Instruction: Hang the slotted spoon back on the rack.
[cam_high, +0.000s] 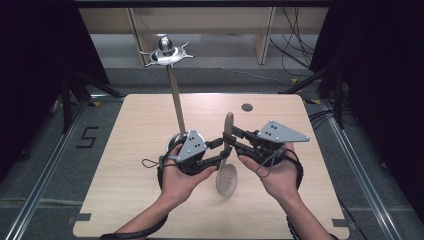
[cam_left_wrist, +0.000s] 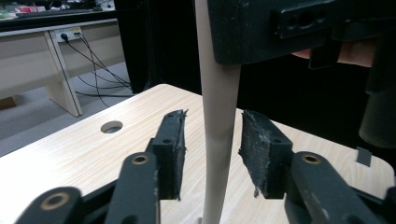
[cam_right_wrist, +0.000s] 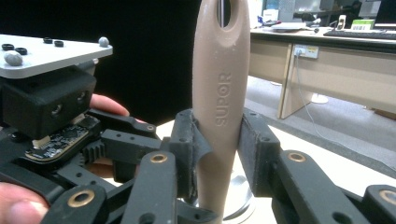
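Observation:
A beige slotted spoon (cam_high: 228, 127) marked SUPOR stands nearly upright over the table, its pale perforated head (cam_high: 226, 180) lowest. My right gripper (cam_high: 235, 140) is shut on its handle; in the right gripper view both pads (cam_right_wrist: 187, 140) press against the handle (cam_right_wrist: 219, 93). My left gripper (cam_high: 223, 152) comes in from the left just below. In the left gripper view it (cam_left_wrist: 212, 149) stands open around the handle (cam_left_wrist: 217, 121), with a gap on each side.
A wooden rod (cam_high: 176, 97) rises from a round metal base (cam_right_wrist: 239, 198) behind my left hand and carries a spiked metal top (cam_high: 166, 52). The light wooden table (cam_high: 130, 190) has a small round hole (cam_high: 247, 107) near its far edge. Dark floor and cables surround it.

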